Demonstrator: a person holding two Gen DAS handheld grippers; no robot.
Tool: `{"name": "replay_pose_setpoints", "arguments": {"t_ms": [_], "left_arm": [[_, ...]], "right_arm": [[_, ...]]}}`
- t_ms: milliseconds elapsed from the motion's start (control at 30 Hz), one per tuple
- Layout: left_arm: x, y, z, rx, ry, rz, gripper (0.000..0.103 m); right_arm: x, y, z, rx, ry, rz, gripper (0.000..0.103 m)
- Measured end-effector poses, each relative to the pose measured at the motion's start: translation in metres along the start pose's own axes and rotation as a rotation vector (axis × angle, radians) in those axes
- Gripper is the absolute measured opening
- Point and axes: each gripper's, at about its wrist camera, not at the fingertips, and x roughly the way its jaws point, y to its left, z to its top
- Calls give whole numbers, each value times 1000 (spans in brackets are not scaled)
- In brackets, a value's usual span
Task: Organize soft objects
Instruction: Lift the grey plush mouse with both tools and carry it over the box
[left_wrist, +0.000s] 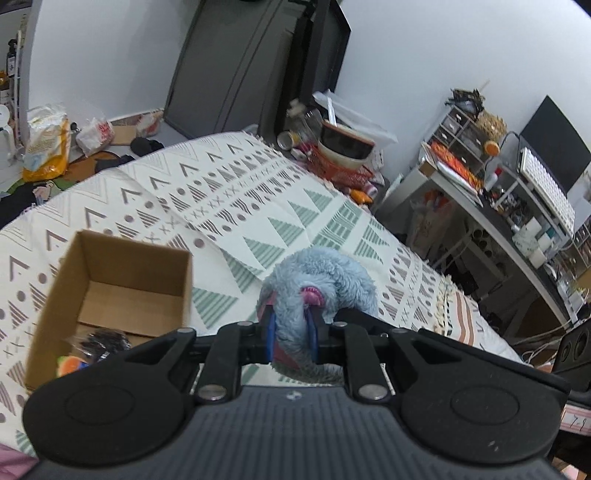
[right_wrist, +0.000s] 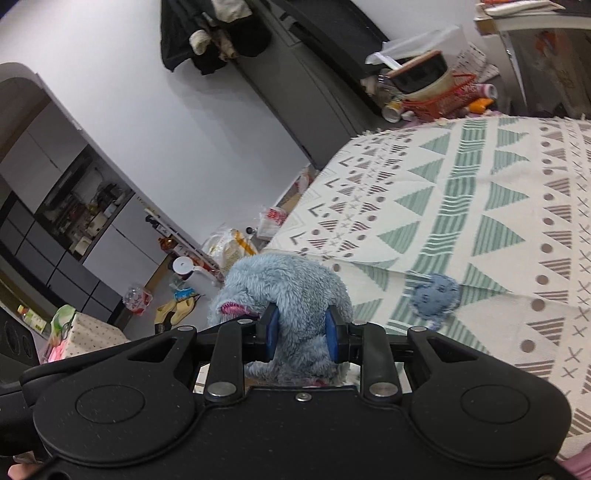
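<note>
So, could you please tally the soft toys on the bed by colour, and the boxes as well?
Light blue furry plush toy: 1, held by both the left tool and the right tool
Darker blue small plush: 1
Cardboard box: 1
Total: 3

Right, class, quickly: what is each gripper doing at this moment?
Left gripper: closed on the blue plush toy.
Right gripper: closed on the same blue plush toy.
</note>
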Motion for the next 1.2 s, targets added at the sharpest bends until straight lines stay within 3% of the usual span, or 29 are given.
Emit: {"name": "replay_pose_setpoints", "arguments": {"t_ms": [733,1200], "left_arm": [[-46,89,22,-107,-71,30,16],[-19,150,23,-230,-46,70,14]], "right_arm": [[51,84,-14,-100,56,41,25],[109,91,-30,-79,137,20,25]]}}
